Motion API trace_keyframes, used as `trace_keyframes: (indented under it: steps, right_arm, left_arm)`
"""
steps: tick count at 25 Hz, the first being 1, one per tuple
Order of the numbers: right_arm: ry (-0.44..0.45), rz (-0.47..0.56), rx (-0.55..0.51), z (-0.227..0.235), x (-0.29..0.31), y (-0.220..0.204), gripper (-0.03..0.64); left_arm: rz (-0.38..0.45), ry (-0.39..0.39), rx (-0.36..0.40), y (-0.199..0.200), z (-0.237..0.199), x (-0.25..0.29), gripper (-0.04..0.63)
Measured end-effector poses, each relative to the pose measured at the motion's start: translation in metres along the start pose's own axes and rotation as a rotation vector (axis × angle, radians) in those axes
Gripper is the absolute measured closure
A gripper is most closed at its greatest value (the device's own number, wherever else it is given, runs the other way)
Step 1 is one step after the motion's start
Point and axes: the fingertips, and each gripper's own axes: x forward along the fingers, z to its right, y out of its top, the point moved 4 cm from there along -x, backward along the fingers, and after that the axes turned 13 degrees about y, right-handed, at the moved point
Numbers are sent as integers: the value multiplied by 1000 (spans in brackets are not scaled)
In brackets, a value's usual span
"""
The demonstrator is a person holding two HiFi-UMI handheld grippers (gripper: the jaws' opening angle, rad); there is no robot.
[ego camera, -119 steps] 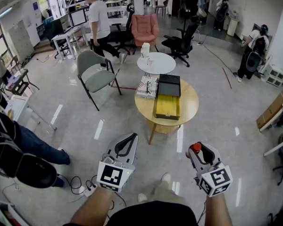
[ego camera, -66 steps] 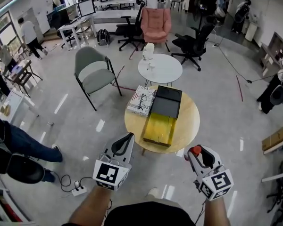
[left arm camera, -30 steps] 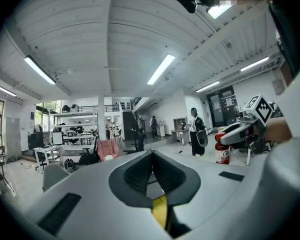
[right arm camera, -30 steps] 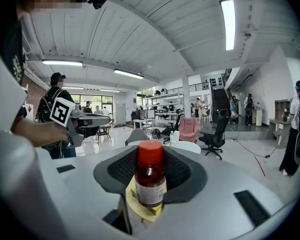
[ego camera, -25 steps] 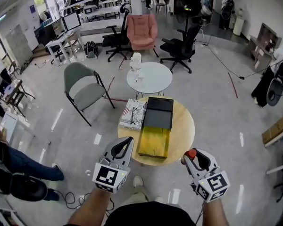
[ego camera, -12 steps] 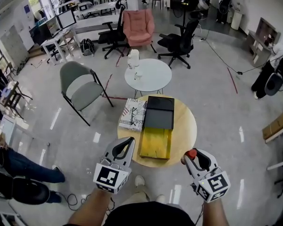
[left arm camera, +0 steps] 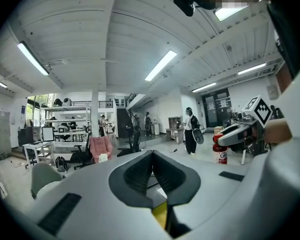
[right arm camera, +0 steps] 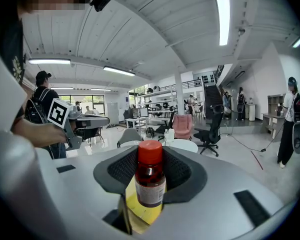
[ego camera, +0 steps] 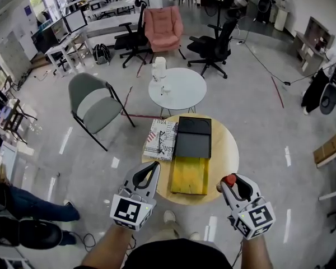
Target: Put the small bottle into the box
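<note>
The small bottle point(right arm camera: 150, 184), red-capped and upright, is pinched between the right tongs point(ego camera: 234, 186), by the near edge of the round desk point(ego camera: 227, 150); the box point(ego camera: 189, 175) lies open on that desk, yellow inside, its black lid point(ego camera: 193, 138) flat at the far end, a magazine point(ego camera: 161, 139) just beside the lid; the left tongs point(left arm camera: 152, 156) are pressed together on nothing.
</note>
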Motion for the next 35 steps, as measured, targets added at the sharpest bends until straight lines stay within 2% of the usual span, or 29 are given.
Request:
trace_keyframes:
  steps: [9, 15, 25, 35]
  right_arm:
    - [-20, -11, -5, 19, 43, 10, 459]
    - [-57, -15, -12, 29, 56, 24, 459]
    - [-128, -9, -25, 24, 74, 40, 459]
    - [-94, -31, -30, 26, 95, 44, 459]
  left_arm:
    - [-1, -50, 2, -10, -20, 41, 578]
    - [-6, -53, 4, -8, -43, 67, 578]
    - [66, -103, 7, 3, -70, 90, 578]
    - [38, -121, -14, -4, -70, 103, 578]
